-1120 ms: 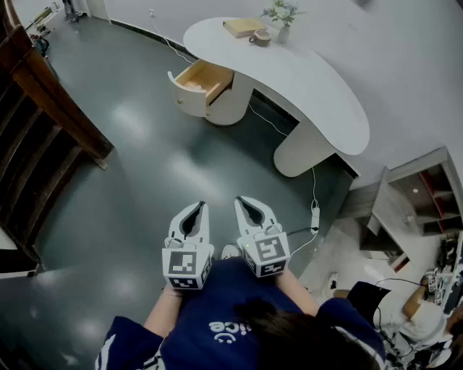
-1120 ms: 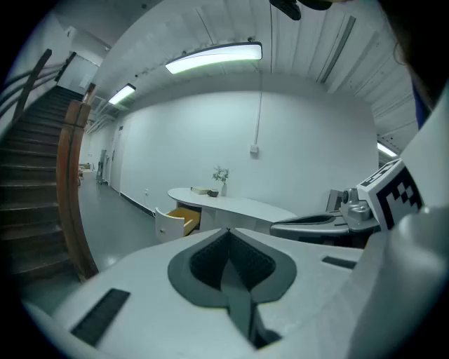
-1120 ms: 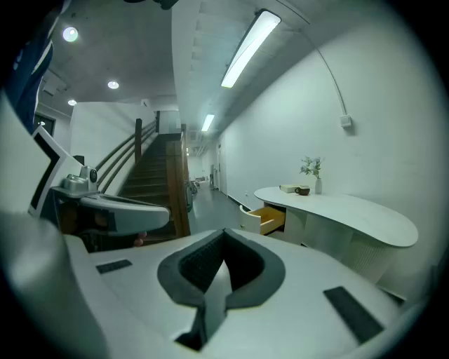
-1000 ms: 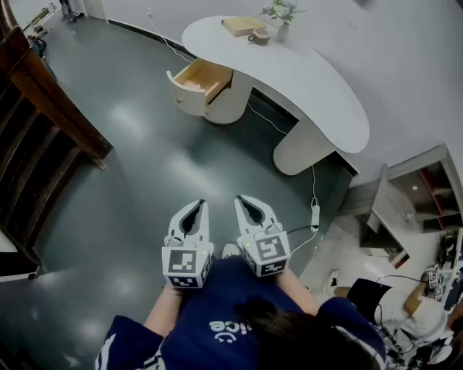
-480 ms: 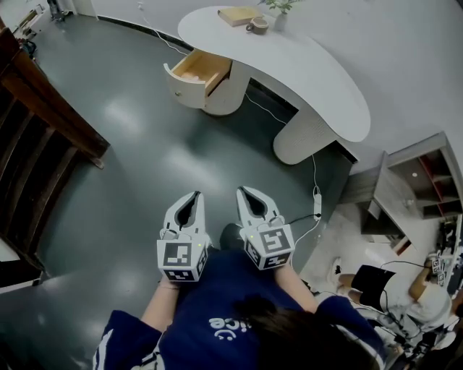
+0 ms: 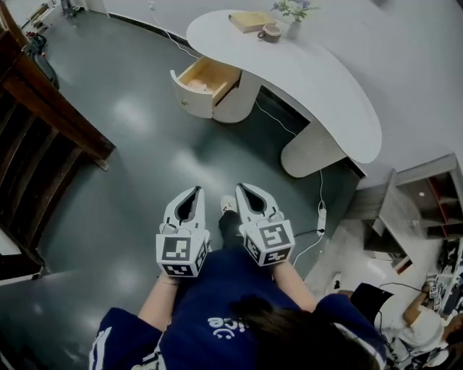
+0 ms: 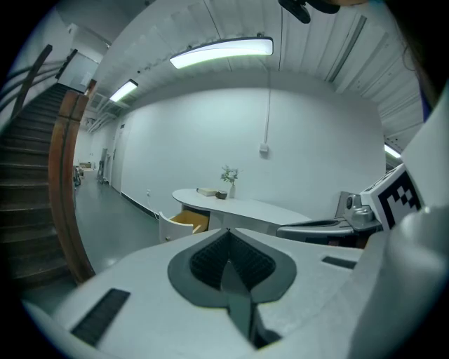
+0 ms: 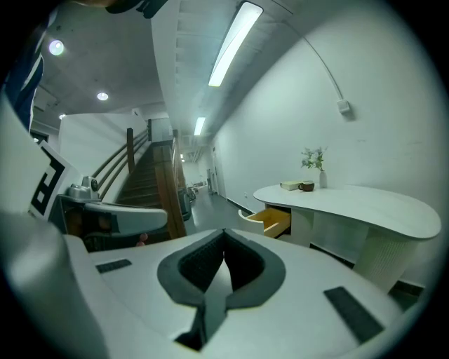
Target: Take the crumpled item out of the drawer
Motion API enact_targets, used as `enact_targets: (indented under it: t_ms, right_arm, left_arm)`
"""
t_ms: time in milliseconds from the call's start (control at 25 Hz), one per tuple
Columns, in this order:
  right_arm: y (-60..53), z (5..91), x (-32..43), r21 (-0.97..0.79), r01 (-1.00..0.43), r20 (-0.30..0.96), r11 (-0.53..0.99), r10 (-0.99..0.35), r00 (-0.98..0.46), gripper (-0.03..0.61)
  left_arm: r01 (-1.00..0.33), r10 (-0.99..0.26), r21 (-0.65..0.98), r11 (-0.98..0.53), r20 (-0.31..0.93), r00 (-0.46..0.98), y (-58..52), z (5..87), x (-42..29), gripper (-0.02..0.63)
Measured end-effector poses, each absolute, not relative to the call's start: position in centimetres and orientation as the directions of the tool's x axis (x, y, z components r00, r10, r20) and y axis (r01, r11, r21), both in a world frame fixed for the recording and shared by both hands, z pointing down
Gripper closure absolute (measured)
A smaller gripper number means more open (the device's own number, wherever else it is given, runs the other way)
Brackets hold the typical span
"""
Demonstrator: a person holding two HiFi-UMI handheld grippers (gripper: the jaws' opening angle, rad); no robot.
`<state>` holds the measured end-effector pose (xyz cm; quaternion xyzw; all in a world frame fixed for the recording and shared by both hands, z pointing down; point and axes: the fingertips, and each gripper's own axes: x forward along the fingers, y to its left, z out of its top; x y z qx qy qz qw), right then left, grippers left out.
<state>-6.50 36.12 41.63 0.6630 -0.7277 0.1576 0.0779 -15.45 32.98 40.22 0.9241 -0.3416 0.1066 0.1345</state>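
Drawer (image 6: pixel 208 78) first: it stands pulled open from the rounded pedestal under the left end of the desk (image 6: pixel 329 90), wood-coloured inside. A pale lump (image 6: pixel 194 84) lies in it toward the front panel, too small in your head view to say more.

Up on the desk's far left end you've got a book (image 6: pixel 248 21), a cup (image 6: pixel 270 31) just beside it, and a plant (image 6: pixel 295 10) in a white vase next along. The desk itself is white and curved, set against the wall.

Now you. A wide stretch of dark, glossy floor (image 6: pixel 145 159) lies between you and that drawer, so both tools are well apart from it. Your left gripper (image 6: pixel 194 193) has its jaws together, pads meeting at the tips with nothing between them. Your right gripper (image 6: pixel 243 189) is the same: jaws pressed together and empty. They sit side by side in front of your chest, near each other but not touching, and both point toward the desk. A pale shoe (image 6: pixel 228 204) shows on the floor between them.

A cable (image 6: pixel 320 189) runs down from the desk's right pedestal to a power strip just right of your right gripper. Wooden stairs (image 6: pixel 43 115) run along your left.
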Motion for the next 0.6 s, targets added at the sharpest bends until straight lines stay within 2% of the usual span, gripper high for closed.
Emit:
enact_targets:
  t_ms: [600]
  right_arm:
    - [20.9, 42.4, 3.7, -0.154, -0.967, 0.34, 0.204, -0.908, -0.246, 0.571]
  left_arm:
    - [-0.757, -0.69, 0.149, -0.636, 0.33, 0.644, 20.1, 39.9, -5.3, 0.609]
